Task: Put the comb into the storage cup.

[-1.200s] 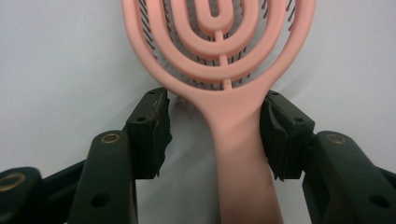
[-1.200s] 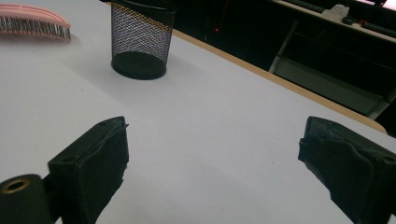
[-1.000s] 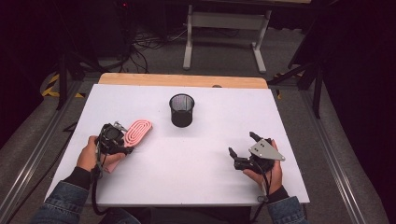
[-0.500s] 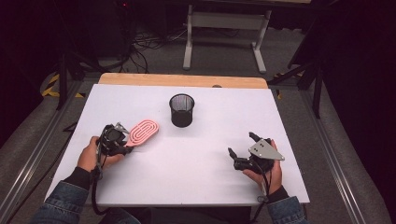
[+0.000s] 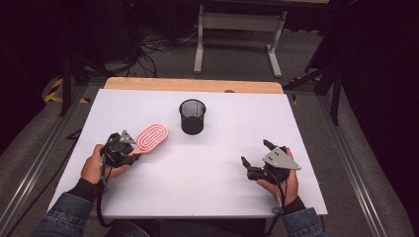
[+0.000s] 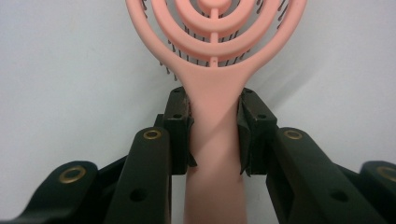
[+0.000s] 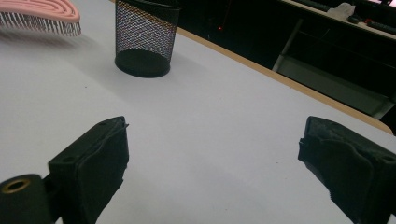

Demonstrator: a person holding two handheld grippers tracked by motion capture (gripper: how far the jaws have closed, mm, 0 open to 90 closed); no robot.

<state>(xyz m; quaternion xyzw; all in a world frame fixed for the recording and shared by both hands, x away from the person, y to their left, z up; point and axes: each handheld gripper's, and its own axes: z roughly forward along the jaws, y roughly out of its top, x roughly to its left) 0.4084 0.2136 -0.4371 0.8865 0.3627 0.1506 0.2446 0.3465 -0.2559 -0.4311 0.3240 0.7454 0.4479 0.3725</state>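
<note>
A pink hairbrush (image 5: 151,138) with an oval ringed head lies at the table's left, bristles down. My left gripper (image 5: 132,149) is shut on its handle. In the left gripper view both pads press the handle's sides (image 6: 215,88) just below the head, with my left gripper (image 6: 215,119) centred on it. Its jaws have just been closing with the handle between them. At the right, my right gripper (image 5: 255,151) rests open near the front edge. The right gripper view shows my right gripper (image 7: 215,149) wide apart with only bare table between its jaws, and the hairbrush (image 7: 42,11) far off.
A black mesh cup (image 5: 192,116) stands upright at the table's middle back, just right of the brush head, and appears again as the mesh cup (image 7: 146,37) ahead of my right gripper. The white tabletop (image 5: 207,177) has a wooden strip along its far edge.
The left jaws closed onto the brush handle, and the brush head swung a little to the right. The right gripper stayed where it was.
</note>
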